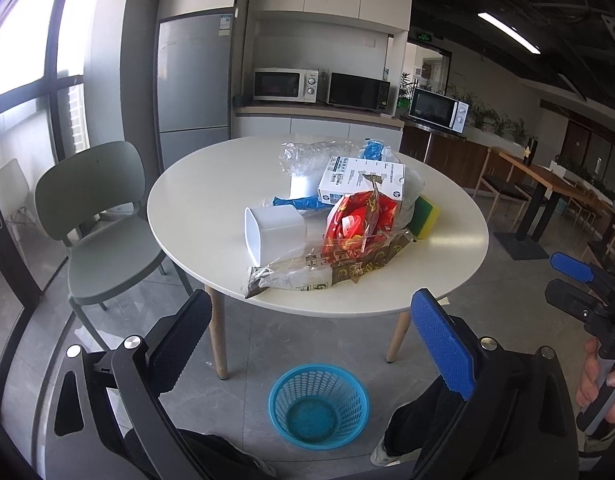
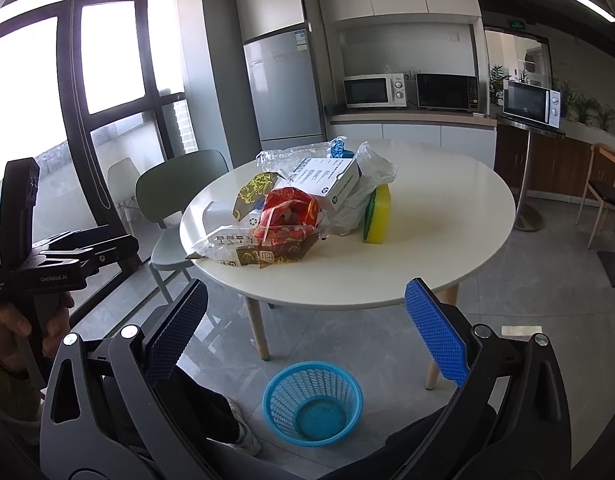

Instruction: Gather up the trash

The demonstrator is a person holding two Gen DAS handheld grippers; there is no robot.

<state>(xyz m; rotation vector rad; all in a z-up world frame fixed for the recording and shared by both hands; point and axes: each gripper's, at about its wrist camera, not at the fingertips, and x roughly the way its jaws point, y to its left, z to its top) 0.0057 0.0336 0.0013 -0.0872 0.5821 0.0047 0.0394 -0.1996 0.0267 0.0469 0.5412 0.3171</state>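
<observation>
A pile of trash sits on the table (image 1: 195, 216), toward its near edge. In it, the box (image 1: 361, 180) rests on top at the back, the wrapper (image 1: 327, 264) lies at the front edge, the cup (image 1: 273, 232) lies on its side at the left, and the sponge (image 1: 425, 216) stands at the right. The basket (image 1: 318, 406) stands on the floor before the table. A chair (image 1: 103, 216) stands left of the table.

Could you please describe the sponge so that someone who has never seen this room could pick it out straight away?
Start at the round white table in front of the fridge and find the heap of trash on it. At the heap's right-hand end, beside the crumpled clear plastic bag, stands the sponge, on edge. It is the only solid bright yellow block there, with a green scouring layer on one face.
</observation>
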